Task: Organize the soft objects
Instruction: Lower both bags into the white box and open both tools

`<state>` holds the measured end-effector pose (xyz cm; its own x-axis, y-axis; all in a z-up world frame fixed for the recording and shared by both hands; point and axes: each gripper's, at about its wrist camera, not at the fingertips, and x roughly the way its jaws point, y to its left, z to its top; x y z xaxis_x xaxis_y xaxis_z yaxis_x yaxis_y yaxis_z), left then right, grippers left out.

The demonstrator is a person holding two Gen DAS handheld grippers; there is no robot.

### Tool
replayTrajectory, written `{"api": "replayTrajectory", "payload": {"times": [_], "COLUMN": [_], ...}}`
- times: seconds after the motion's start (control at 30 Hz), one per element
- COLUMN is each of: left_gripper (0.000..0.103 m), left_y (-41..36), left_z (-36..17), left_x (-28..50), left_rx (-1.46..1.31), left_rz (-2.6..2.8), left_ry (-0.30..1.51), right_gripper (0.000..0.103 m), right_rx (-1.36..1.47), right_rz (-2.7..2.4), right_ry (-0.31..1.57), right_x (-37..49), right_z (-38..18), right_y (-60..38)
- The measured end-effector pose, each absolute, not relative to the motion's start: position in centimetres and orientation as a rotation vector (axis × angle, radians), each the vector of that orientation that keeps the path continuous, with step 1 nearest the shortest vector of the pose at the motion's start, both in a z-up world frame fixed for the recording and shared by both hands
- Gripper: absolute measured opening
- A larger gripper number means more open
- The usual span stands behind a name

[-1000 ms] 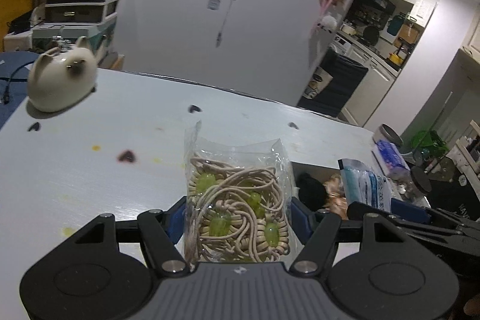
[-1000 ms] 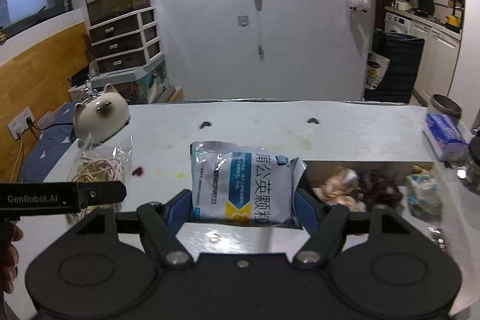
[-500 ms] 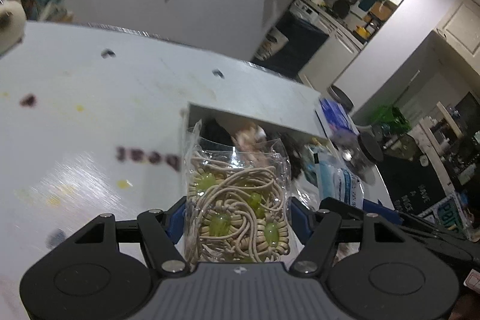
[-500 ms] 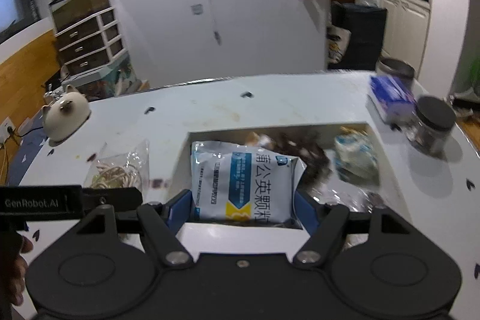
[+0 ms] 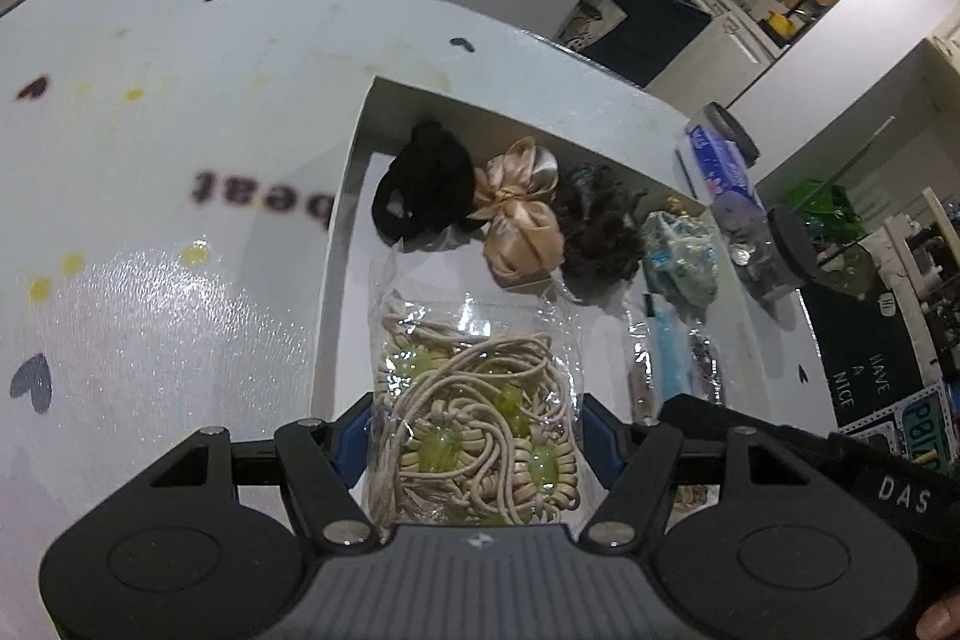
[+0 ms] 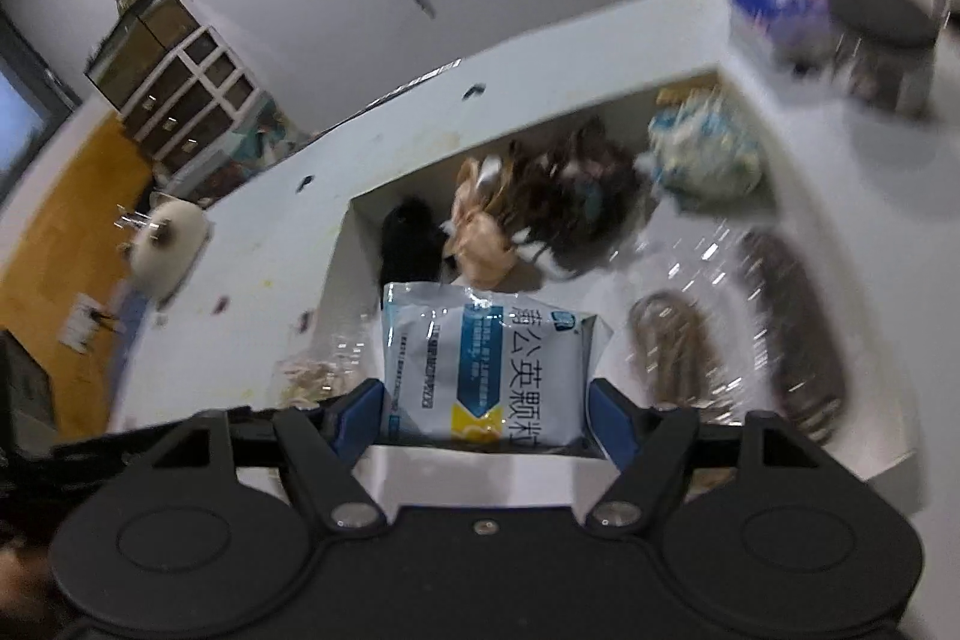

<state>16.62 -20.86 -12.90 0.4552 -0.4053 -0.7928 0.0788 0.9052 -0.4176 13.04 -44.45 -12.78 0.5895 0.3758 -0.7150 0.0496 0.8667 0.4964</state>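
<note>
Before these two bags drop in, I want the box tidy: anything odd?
Nothing damaged or spilled. The scrunchies sit bunched along the white box's far wall. Only oddity: yellow spots staining the table.

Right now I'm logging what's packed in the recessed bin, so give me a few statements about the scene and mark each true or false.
1. The left gripper holds a clear bag of beige hair ties with green beads. True.
2. The right gripper is empty. False: its jaws are shut on a white and blue packet with printed characters.
3. A black scrunchie lies in the recessed bin next to a tan satin scrunchie. True.
4. The bin holds only one scrunchie. False: besides those two, a dark brown scrunchie and a teal patterned one lie there.
5. A dark-lidded jar stands on the table beyond the bin's right side. True.
</note>
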Motion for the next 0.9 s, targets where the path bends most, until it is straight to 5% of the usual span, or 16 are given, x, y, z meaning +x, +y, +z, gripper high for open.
{"api": "replayTrajectory", "payload": {"times": [0.23, 0.57, 0.77, 0.9], "left_gripper": [0.068, 0.070, 0.091, 0.091], "left_y": [-20.8, -21.8, -21.7, -21.2], "left_z": [-13.5, -14.0, -13.0, -12.0], "left_x": [17.1, 18.1, 18.2, 17.9], "left_rx": [-0.338, -0.286, -0.278, -0.281], "left_rz": [-0.254, -0.239, -0.228, -0.242], "left_ry": [1.085, 1.093, 1.053, 1.019], "right_gripper": [0.075, 0.075, 0.082, 0.086], "right_rx": [0.655, 0.464, 0.459, 0.448], "right_rz": [0.241, 0.188, 0.204, 0.181], "right_ry": [1.047, 1.051, 1.029, 1.043], "right_x": [15.5, 16.3, 16.6, 16.6], "right_z": [-16.3, -16.0, -15.7, -15.8], "right_y": [-45.1, -44.5, -44.5, -44.7]}}
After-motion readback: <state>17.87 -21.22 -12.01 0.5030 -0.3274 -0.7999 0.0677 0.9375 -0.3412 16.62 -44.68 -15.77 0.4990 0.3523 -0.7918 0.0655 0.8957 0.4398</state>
